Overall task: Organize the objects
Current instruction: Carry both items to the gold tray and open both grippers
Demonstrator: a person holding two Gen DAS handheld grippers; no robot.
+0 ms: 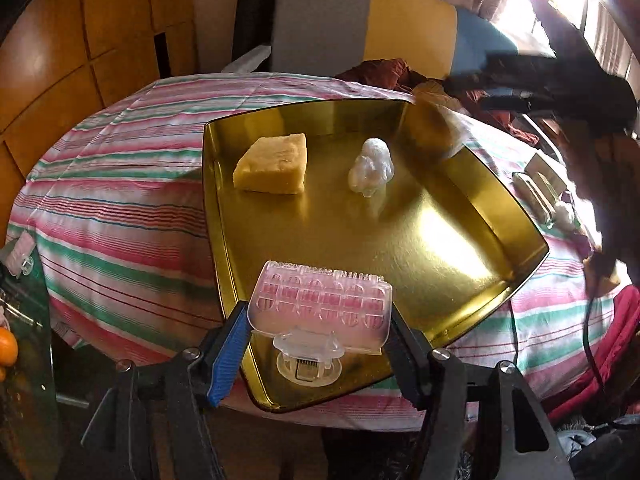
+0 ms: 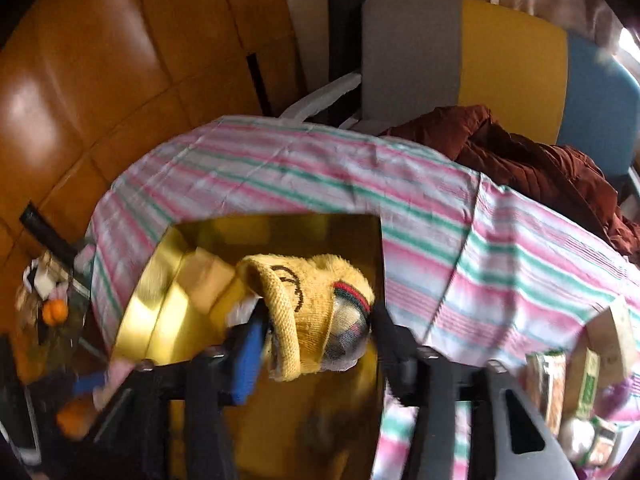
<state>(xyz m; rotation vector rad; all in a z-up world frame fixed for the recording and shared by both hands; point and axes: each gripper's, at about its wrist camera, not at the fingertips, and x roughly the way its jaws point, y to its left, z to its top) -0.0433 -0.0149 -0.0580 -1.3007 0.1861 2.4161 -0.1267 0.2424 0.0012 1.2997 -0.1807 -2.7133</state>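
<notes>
Striped cloth (image 1: 132,216) in pink, green and white covers the table, and the gold tray (image 1: 452,216) is set on it at mid-frame as the collecting point for loose items. A yellow block (image 1: 274,168) and a white lump (image 1: 370,170) are already lodged at the tray's far end, well apart from each other, which leaves the near floor free.

The left gripper (image 1: 318,330), at the lower centre of the left view, is clamped on a clear case (image 1: 322,306) with pink inserts. The case is gripped across its length, one pad at each end, so that it is carried flat. It is held over the tray's near edge (judged to be the approach to setting it down).

In the right view the right gripper (image 2: 316,344) sits at lower centre, above the tray (image 2: 160,300). A yellow knit item (image 2: 312,312) (its kind cannot be told through the blur) lies between the jaws. The jaws stand at a middling width; whether the pads press on the knit cannot be told. The knit is positioned over the tray, so placement there is judged to be the purpose.

More small objects (image 1: 540,192) remain on the cloth at the right of the left view, outside the tray. The task is therefore judged unfinished.
</notes>
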